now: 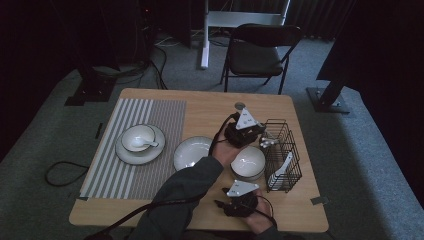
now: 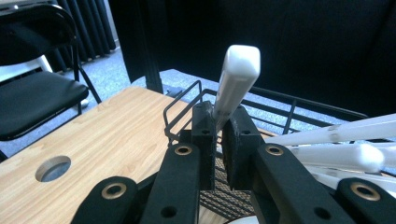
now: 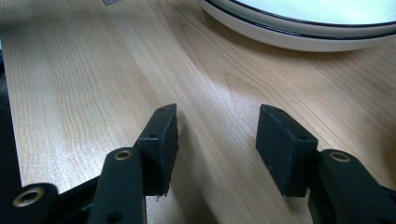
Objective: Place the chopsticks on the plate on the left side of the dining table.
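In the high view, nearest the camera, the right tool [image 1: 220,204] rests at the bench's [image 1: 210,110] near edge, beside a white bowl [image 1: 248,162]. The left tool [image 1: 262,134] reaches to the wire basket [image 1: 282,150] by the right edge.

The left gripper view shows its jaws clamped on a white spoon handle [image 2: 236,79], apparently just over the basket's rim.

In the right gripper view the jaws stand wide apart, holding nothing, above bare wood.

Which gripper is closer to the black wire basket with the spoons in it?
The left. The left gripper is right at the wire basket, shut on a white spoon handle at its rim. The right gripper rests open on the table, nearer the person, apart from the basket.
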The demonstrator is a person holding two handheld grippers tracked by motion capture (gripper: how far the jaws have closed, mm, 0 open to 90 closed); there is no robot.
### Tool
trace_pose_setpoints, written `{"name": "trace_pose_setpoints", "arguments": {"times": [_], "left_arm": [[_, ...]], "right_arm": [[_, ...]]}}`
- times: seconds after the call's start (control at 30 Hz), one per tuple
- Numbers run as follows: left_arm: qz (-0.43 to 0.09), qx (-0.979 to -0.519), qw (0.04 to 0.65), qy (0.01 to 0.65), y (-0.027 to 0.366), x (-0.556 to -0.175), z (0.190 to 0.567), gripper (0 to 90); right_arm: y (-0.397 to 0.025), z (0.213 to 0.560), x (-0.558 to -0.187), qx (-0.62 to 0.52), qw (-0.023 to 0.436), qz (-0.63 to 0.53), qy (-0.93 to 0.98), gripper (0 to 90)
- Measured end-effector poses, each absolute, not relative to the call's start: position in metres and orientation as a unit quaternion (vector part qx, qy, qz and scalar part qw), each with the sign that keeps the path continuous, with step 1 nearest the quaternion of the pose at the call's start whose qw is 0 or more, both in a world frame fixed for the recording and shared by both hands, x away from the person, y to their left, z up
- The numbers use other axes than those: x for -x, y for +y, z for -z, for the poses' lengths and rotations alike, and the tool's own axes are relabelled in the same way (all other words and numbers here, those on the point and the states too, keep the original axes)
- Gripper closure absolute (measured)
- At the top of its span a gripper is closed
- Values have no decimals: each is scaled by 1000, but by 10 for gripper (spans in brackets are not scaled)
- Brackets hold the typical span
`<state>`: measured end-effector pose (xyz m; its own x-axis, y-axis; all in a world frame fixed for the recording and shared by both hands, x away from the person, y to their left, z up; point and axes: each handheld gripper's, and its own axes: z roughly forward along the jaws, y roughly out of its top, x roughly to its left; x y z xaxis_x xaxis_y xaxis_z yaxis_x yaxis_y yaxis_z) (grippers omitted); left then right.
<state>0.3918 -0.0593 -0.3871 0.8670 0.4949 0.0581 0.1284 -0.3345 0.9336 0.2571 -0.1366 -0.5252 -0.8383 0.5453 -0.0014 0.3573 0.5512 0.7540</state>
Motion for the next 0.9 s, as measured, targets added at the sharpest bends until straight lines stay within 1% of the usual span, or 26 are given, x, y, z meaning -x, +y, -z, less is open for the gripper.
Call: {"name": "trace_pose_setpoints", "arguments": {"times": [0.37,0.9], "left_arm": [[-178,-795,550,182,-53,-386,375,846],[-178,-786,563,182,-43,-383,362,847]], "right_arm": [[-137,525,-257,-258,119,-397,873,479],[-137,525,-257,-259,118,-397,873,479]]}}
